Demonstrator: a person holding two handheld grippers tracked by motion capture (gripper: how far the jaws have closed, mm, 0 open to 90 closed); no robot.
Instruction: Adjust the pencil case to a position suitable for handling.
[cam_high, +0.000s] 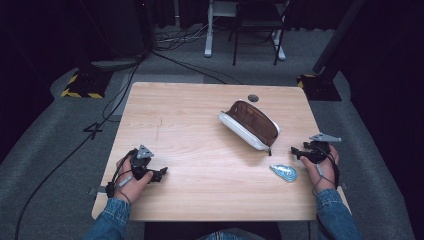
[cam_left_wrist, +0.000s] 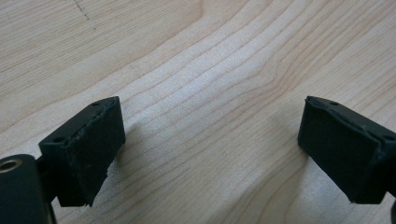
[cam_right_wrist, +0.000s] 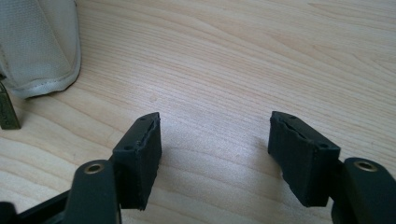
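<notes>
A white pouch with a brown lining (cam_high: 250, 124) lies unzipped on the wooden table (cam_high: 190, 130), right of centre. A small light-blue object (cam_high: 284, 172) rests near the table's front right. My right gripper (cam_high: 296, 153) sits just right of the pouch's near end, open, with bare wood between its jaws; in the right gripper view (cam_right_wrist: 214, 140) the pouch's white corner (cam_right_wrist: 39, 46) and its zip pull (cam_right_wrist: 7, 112) lie at the left. My left gripper (cam_high: 161, 173) rests at the front left, open over bare wood (cam_left_wrist: 210, 126).
The table has a cable hole (cam_high: 253, 98) at its far edge. Cables (cam_high: 100, 120), stand bases with yellow-black tape (cam_high: 82, 86) and chair legs (cam_high: 240, 35) are on the grey floor beyond.
</notes>
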